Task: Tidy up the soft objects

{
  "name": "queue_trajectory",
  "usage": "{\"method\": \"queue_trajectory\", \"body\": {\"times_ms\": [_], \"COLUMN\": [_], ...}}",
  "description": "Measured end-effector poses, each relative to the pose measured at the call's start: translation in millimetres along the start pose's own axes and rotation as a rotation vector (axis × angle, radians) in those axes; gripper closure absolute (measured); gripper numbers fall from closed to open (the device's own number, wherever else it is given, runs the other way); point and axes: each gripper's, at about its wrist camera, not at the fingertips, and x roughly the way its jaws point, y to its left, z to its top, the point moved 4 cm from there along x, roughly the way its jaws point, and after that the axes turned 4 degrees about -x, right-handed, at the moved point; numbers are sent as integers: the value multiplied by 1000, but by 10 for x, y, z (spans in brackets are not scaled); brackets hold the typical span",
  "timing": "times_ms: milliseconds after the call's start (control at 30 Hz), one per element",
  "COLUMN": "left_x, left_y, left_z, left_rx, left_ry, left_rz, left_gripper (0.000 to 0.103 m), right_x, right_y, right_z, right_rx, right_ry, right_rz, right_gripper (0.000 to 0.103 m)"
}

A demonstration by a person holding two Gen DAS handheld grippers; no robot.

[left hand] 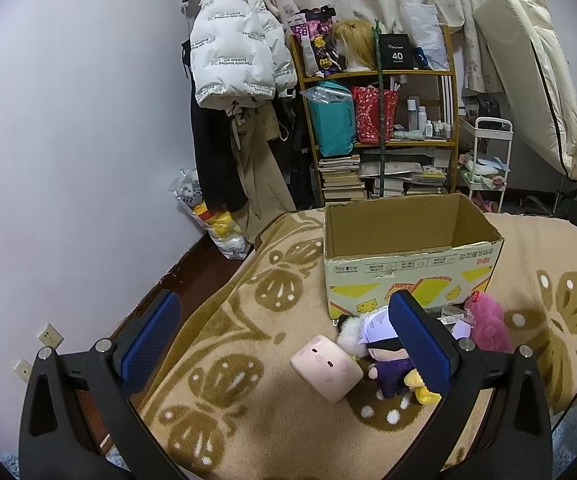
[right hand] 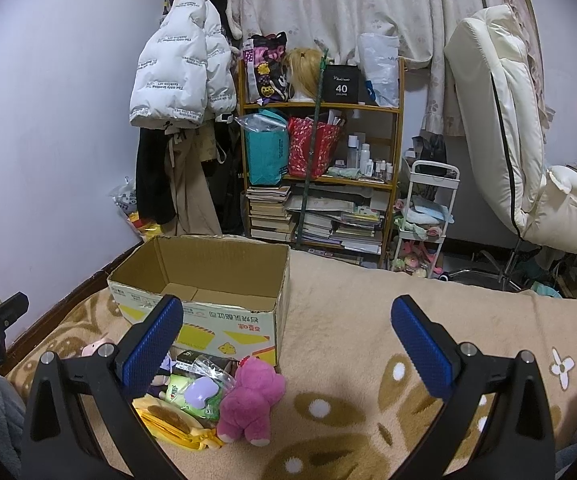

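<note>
the soft toys lie in one tight heap on the butterfly-pattern blanket [left hand: 248,288], just in front of the open cardboard box [right hand: 208,280], and this closeness is the main risk: a claw that comes down on the heap can pinch two toys at once, or catch the clear plastic bag [right hand: 212,368] that lies among them, so something not wanted may be lifted. the pink plush bear [right hand: 250,400] sits at the right edge of the heap, touching the bag, and it looks the easiest one to take alone. the pink square plush [left hand: 326,366] lies at the left edge, beside the purple-haired doll [left hand: 380,344], which leans on the yellow plush [left hand: 422,388], so pulling the doll may drag its neighbours. the box seems light and empty, and a push from an arm or a toy dropped on its near wall may slide it on the soft blanket. the left gripper [left hand: 284,344] is spread wide and holds nothing; it hangs above the blanket, with the heap near its right finger. the right gripper [right hand: 286,346] is also wide apart and empty, touching nothing, with the bear below and between its fingers. no toy is in the box yet, as far as its visible inside shows.
</note>
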Motion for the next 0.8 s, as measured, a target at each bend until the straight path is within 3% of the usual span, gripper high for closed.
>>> {"method": "queue_trajectory", "body": {"times_ms": [800], "left_x": [25], "left_y": [-46], "left_z": [-22], "left_rx": [2], "left_ry": [12], "left_rz": [-5], "left_gripper": [1], "right_x": [21], "right_y": [-2], "right_z": [23], "right_rx": [2], "right_ry": [6], "right_rz": [2], "right_gripper": [0]}}
